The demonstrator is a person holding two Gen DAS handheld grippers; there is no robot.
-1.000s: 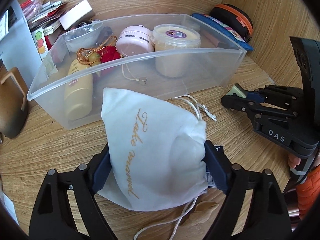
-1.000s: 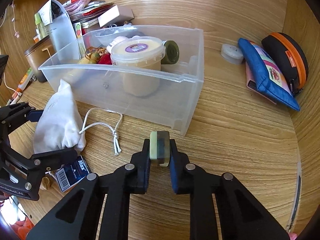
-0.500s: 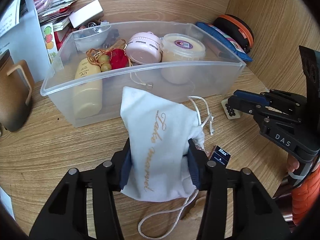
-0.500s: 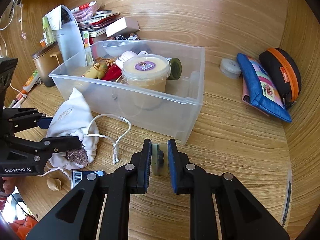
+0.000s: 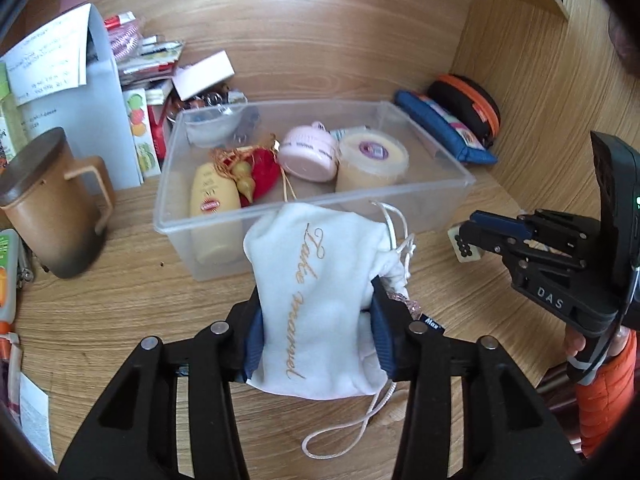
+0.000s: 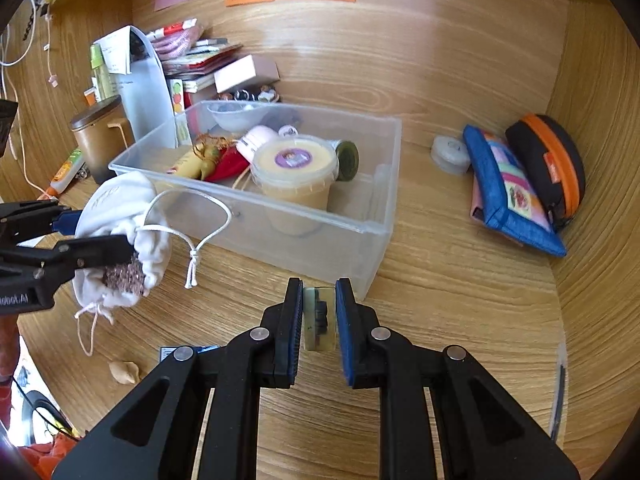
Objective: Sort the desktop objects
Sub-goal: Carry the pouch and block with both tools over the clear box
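the left gripper (image 5: 318, 334) is nearest in its own view, its blue-padded jaws closing on a white drawstring pouch (image 5: 316, 292) with gold script, which they squeeze at both sides. the pouch hangs clear of the wooden tabletop (image 5: 120, 304), its cord (image 5: 348, 428) looping down below; in the right wrist view a pinkish beaded thing (image 6: 124, 276) shows at the pouch's open mouth. under the pouch lie a small dark packet marked "max" (image 5: 432, 324) and, seen from the right wrist, a tan shell-like piece (image 6: 124, 372).

to the right, the right gripper (image 6: 318, 318) has its jaws clamped on a small pale green tile (image 6: 318, 320) with dark dots on its face, held above the tabletop just near of the bin's corner. an orange sleeve (image 5: 608, 392) shows behind that gripper.

farther back stands a clear plastic bin (image 5: 440, 208), holding a yellow bottle (image 5: 210, 200), a red and gold charm (image 5: 256, 176), a pink round case (image 5: 308, 152), a lidded tub with a purple label (image 5: 372, 160), a small clear bowl (image 5: 212, 124) and a dark green jar (image 6: 347, 155).

left of the bin sits a brown lidded mug (image 5: 52, 200); behind it is a heap of papers and packets (image 5: 152, 60). far right, against the wooden wall, lean a blue patterned pouch (image 6: 508, 192) and a black case with an orange zip (image 6: 548, 164), with a small round clear container (image 6: 450, 152) beside them.
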